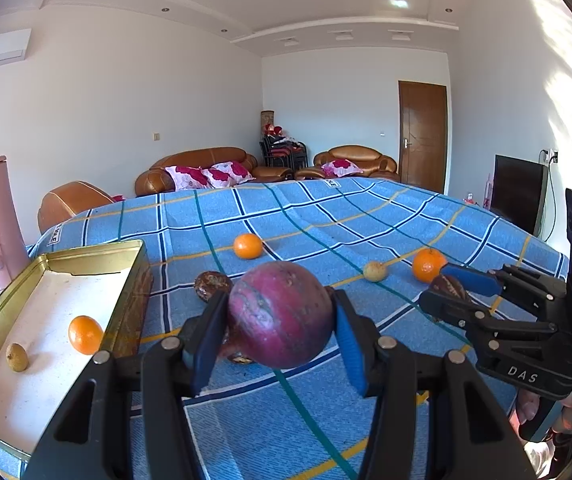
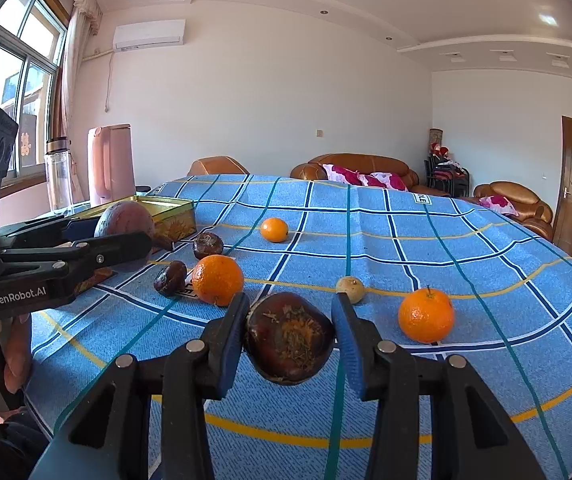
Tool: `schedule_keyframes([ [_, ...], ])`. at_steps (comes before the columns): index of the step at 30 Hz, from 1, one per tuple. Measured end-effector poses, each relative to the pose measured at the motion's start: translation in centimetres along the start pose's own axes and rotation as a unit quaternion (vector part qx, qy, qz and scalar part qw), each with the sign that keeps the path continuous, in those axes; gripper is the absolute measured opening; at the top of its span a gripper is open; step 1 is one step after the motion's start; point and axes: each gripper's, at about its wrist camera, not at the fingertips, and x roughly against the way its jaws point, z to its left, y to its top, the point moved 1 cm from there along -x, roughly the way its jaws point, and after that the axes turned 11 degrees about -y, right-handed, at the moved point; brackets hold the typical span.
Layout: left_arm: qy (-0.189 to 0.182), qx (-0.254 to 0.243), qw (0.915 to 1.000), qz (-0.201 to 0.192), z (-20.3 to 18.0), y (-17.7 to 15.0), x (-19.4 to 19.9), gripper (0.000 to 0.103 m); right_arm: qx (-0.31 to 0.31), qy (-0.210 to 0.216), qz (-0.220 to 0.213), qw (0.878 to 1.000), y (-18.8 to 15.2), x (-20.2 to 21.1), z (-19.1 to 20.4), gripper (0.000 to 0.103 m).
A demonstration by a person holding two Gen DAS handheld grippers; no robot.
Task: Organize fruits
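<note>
Between the fingers of the left gripper (image 1: 280, 330), in its own view, sits a big purple fruit (image 1: 282, 314), clamped on both flanks by the blue pads and lifted off the blue checked worktop (image 1: 365, 220). Left of those fingers lies the gold tin (image 1: 86, 250), holding an orange (image 1: 85, 335) and a small tan fruit (image 1: 16, 357). Beyond the fingertips a dark fruit (image 1: 212, 285) and a second orange (image 1: 248, 246) lie loose on the cloth. Off to the right, the right gripper (image 1: 451, 286) holds a brown fruit (image 1: 447, 285).

From the right wrist, the brown fruit (image 2: 289, 336) is pinched between the right gripper's (image 2: 289, 338) fingers; the left pad presses it, and the right one seems only just to touch. Right of the fingers rests an orange (image 2: 426, 315); past the right fingertip lies a pale fruit (image 2: 350, 289). Ahead-left sit another orange (image 2: 217, 279) and two dark fruits (image 2: 170, 278), and further left the left gripper (image 2: 122, 236) carries the purple fruit near the tin (image 2: 166, 210).

Risk, as I judge it: both fruits are round and held on narrow pads, so a quick swing toward the tin could roll one free. The purple one is bulky and might knock the tin's wall. A dropped fruit could scatter the loose ones across the sloping cloth.
</note>
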Motion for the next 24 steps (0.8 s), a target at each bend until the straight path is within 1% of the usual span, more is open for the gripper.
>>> schedule_keyframes([
  [24, 0.009, -0.006, 0.9993, -0.035, -0.1, 0.1, 1.1, 0.054, -0.002, 0.009, -0.032, 0.999, -0.4, 1.1, -0.3, 0.045],
])
